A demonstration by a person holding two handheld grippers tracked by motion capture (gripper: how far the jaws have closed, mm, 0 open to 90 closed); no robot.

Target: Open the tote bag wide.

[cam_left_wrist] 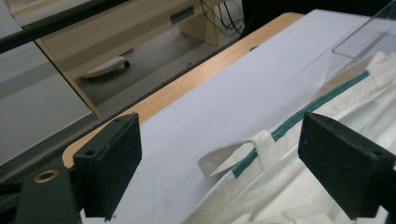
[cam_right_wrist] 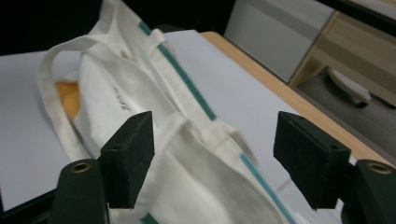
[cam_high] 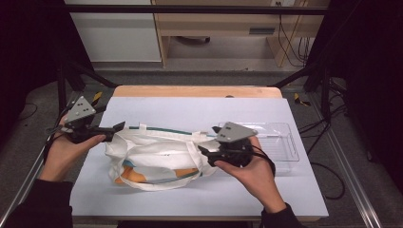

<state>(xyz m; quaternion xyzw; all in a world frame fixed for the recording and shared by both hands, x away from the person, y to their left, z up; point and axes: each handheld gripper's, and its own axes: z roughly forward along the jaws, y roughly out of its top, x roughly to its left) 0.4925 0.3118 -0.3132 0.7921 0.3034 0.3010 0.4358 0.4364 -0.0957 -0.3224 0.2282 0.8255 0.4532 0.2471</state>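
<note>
White tote bag (cam_high: 157, 159) partly covering clear tray (cam_high: 285, 147)

We see a wooden table (cam_high: 197, 91) with a pale blue sheet (cam_high: 190, 111) spread over most of it. Behind the table the floor (cam_high: 209, 76) is grey. A light wooden cabinet (cam_high: 214, 23) stands at the back, and a white panel (cam_high: 116, 33) is next to it on the left. Black cables (cam_high: 292, 42) hang down near the cabinet on the right. Dark metal bars (cam_high: 190, 9) frame the space, and both sides of the room are very dark.
</note>
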